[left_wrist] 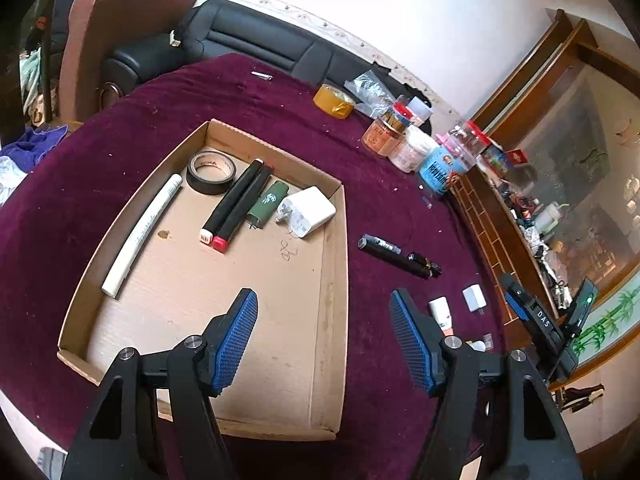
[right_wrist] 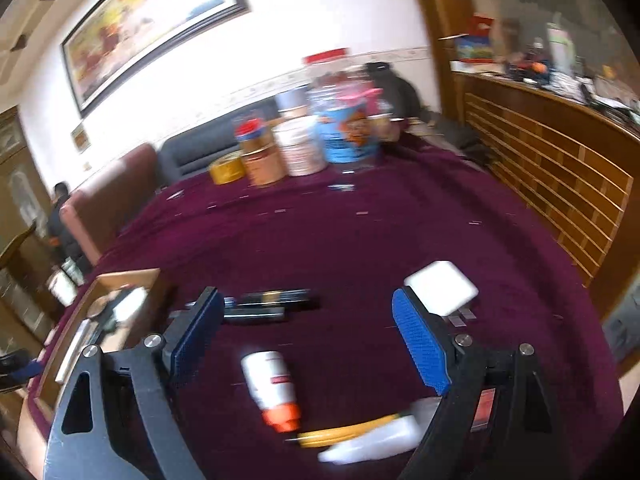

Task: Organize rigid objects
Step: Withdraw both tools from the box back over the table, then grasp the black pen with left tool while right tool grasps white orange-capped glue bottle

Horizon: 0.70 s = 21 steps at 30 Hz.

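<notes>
A shallow cardboard tray (left_wrist: pixel 120 220) on the purple cloth holds a white tube (left_wrist: pixel 140 236), a black tape roll (left_wrist: pixel 211 172), two black markers (left_wrist: pixel 236 204), a green lighter (left_wrist: pixel 267 200) and a white charger (left_wrist: pixel 306 210). My left gripper (left_wrist: pixel 324 312) is open and empty over the tray's right wall. A black pen (left_wrist: pixel 396 254), a small white plug (left_wrist: pixel 474 298) and a white bottle with an orange cap (left_wrist: pixel 440 312) lie on the cloth right of the tray. My right gripper (right_wrist: pixel 308 320) is open and empty above the bottle (right_wrist: pixel 270 384), near the plug (right_wrist: pixel 440 288) and black pen (right_wrist: pixel 272 304).
Jars and tubs (left_wrist: pixel 404 140) and a yellow tape roll (left_wrist: pixel 334 101) stand at the table's far edge. A yellow pencil (right_wrist: pixel 348 430) and a white plastic piece (right_wrist: pixel 372 444) lie near my right gripper. A wooden cabinet (right_wrist: pixel 552 176) runs along the right.
</notes>
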Motion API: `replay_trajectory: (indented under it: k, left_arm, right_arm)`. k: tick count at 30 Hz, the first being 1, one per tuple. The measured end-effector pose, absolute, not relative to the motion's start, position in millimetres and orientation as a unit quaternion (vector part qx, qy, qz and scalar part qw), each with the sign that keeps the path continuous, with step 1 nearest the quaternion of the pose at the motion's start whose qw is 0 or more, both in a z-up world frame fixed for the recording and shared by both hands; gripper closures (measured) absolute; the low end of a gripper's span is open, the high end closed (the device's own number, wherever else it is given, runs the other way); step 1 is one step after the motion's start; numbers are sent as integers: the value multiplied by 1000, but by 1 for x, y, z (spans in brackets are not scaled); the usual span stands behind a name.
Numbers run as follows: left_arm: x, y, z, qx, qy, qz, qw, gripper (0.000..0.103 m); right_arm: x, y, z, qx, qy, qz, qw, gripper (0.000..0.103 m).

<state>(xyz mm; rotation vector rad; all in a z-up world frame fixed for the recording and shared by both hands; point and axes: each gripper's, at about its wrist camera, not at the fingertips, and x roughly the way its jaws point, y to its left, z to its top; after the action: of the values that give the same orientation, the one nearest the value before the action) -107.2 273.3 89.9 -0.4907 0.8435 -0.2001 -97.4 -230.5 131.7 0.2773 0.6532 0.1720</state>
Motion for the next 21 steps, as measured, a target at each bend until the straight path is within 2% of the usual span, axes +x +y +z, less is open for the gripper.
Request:
replay_trajectory:
  k: [5,11,15,21]
  left_arm:
    - [-103,251,92,-202,416,-90,882,41]
    - [-77,186,81,-121,454,-124,874,41]
    - [-39,127,75,-39,461,-155,873,41]
    - [30,76,58,24,462,-175,869,41]
  right_arm:
    - [-93,-277,112,183,314,42,931,17]
    - [-90,-305,94,245,329,38,911,17]
    - [-85,-304,85,250,351,47,901,17]
    - [-79,-310,72,265,374,51,887,17]
